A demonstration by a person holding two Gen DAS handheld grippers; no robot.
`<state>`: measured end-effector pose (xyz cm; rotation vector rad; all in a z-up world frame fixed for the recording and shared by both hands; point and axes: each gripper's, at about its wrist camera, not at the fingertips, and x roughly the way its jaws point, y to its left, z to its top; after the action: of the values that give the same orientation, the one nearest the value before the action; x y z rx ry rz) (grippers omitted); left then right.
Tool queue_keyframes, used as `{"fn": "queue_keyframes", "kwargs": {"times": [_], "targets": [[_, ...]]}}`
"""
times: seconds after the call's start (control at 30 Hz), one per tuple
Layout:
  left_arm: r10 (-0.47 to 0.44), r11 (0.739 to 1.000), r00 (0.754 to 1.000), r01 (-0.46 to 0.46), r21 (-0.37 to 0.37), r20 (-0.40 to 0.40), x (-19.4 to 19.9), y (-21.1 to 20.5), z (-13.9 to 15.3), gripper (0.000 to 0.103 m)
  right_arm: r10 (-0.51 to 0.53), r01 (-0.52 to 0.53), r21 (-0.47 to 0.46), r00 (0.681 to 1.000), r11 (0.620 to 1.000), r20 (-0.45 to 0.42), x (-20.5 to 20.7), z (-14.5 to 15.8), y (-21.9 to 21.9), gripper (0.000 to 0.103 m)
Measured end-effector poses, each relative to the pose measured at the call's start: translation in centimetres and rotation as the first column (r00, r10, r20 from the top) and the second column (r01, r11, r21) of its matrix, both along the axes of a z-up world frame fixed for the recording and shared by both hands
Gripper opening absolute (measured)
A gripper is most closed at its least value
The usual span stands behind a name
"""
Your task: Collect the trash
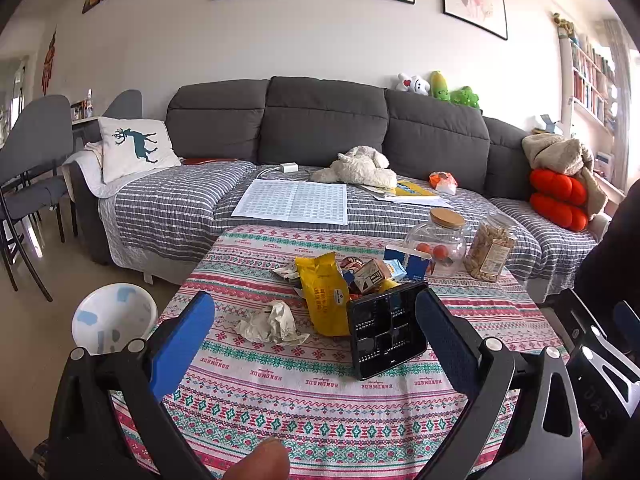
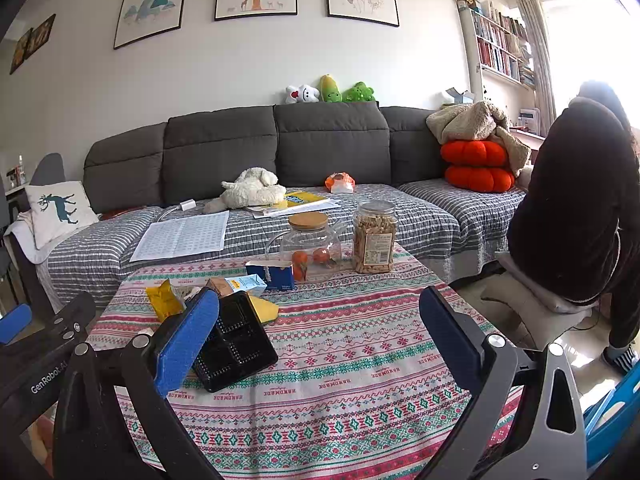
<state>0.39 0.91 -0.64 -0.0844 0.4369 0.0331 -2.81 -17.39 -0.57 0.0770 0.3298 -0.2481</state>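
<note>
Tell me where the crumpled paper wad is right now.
In the left wrist view, the crumpled paper wad lies on the patterned tablecloth, just left of the yellow snack bag and between the open left gripper's fingers.

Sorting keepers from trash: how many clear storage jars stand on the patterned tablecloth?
2. A clear glass jar with a cork lid holding orange fruits, and beside it a clear plastic jar of biscuit sticks, both at the table's far edge.

Left tool [image 1: 314,332], right tool [image 2: 320,328]: black frames, blue pads, silver screws.
</note>
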Motion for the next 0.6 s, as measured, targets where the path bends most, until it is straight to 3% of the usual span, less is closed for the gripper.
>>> {"fn": "queue_keyframes", "kwargs": {"times": [0.6], "targets": [[0.001, 1.000, 1.000, -0.001, 0.002, 0.003, 0.00, 0.03, 0.05, 0.097, 0.001, -0.001, 0.001, 1.000, 1.000, 0.003, -0.05, -0.03, -0.02, 0.096]]}}
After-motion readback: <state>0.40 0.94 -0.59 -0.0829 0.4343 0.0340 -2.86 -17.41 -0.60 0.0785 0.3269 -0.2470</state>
